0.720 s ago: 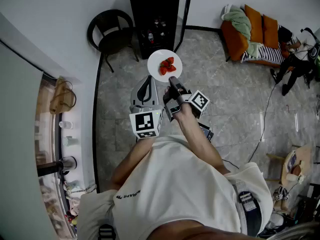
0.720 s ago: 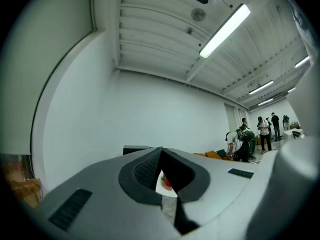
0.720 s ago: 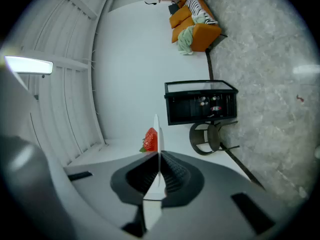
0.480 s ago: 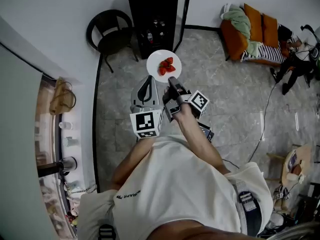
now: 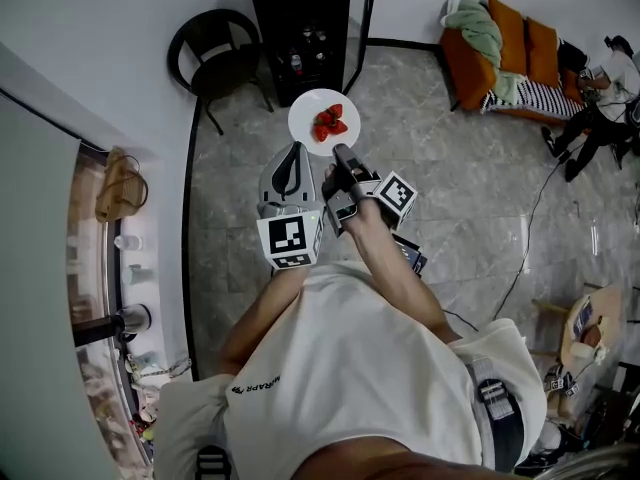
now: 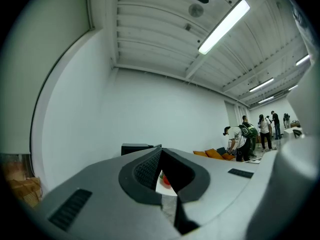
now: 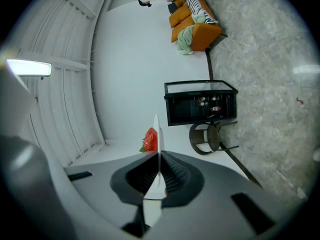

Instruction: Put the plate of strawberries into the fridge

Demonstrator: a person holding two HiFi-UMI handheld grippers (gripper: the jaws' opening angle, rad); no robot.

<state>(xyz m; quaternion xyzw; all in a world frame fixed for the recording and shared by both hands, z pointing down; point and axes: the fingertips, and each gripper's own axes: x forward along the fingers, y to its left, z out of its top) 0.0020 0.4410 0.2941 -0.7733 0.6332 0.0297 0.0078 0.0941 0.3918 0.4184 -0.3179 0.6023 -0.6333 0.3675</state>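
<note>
The right hand-held gripper (image 5: 339, 153) pinches the rim of the plate (image 5: 312, 108), which is carried in the air just short of the fridge (image 5: 305, 28). Holding it level should stop the strawberries (image 5: 329, 124) sliding. The left hand-held gripper (image 5: 292, 153) is pressed together and empty.

Bright overhead strip light (image 6: 223, 26); fisheye-warped, vignetted edges.

Black round-backed chair (image 5: 213, 53) stands on the grey marbled tile floor (image 5: 470, 168), against the white wall (image 5: 100, 28). Orange sofa (image 5: 508, 36), well apart to the right, bears a green cloth (image 5: 476, 26) and a striped cushion (image 5: 522, 96). Fluorescent tube (image 6: 223, 26) on the ribbed ceiling; people (image 6: 247, 139) stand far off.
</note>
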